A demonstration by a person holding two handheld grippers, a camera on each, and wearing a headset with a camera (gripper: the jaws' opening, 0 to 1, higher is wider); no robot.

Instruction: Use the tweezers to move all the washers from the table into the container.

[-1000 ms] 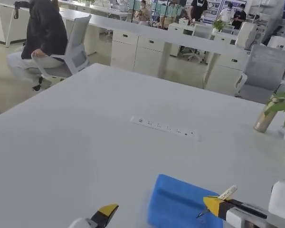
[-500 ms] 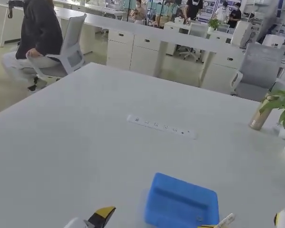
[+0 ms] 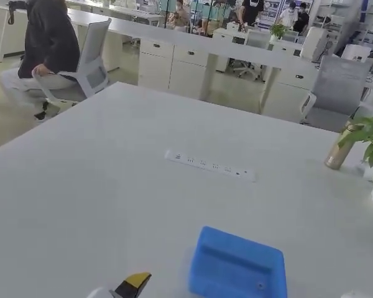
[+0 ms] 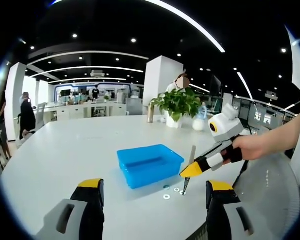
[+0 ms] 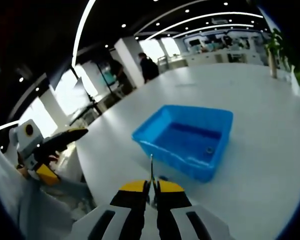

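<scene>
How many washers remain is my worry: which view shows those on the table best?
The left gripper view: a few washers lie on the table before the blue container, by the tweezers tip. The right gripper view gives one dim speck beside its fingers; the head view stops at the container's near edge.

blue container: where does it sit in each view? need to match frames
Head view: blue container, bottom edge, right of centre.
Left gripper view: container at centre, above the jaws.
Right gripper view: container right of centre, above the jaws.
Shared landmark: potted plant, on the table beyond it.
</scene>
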